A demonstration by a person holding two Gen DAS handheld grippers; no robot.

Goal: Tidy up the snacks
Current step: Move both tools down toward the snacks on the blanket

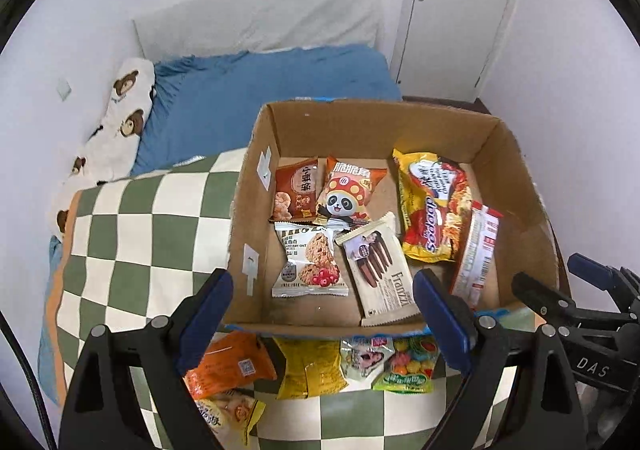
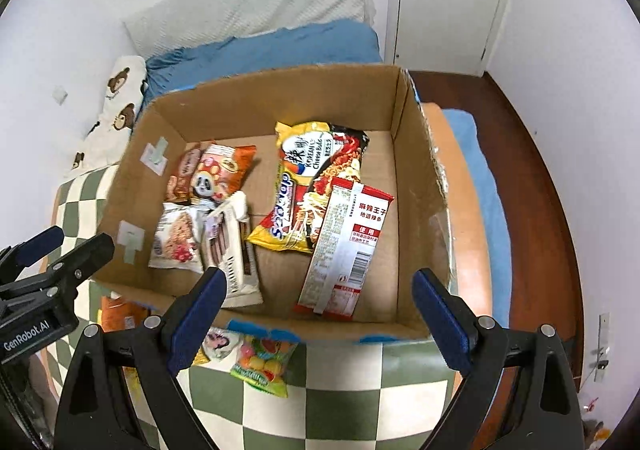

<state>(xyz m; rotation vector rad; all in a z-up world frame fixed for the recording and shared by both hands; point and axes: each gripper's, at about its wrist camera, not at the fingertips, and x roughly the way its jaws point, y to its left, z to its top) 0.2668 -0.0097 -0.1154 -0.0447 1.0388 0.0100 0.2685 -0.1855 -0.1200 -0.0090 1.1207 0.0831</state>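
Both tongs gape empty above the cardboard box point(image 1: 256, 186): left tongs point(image 1: 324, 314), right tongs point(image 2: 316, 314). Six packets lie inside the box. Loose snacks, orange packet point(image 1: 228, 366) and candy bag point(image 2: 264, 364), sit on the checkered blanket point(image 1: 132, 218) against the near wall. Risks: slippery foil slipping from the pads; tongs catching the box rim; soft bedding tilting the box.

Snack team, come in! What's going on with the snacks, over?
Left gripper and right gripper open, fingers empty. Six packets in cardboard box. Candy bag, orange packet outside on checkered blanket. Nothing blocking.
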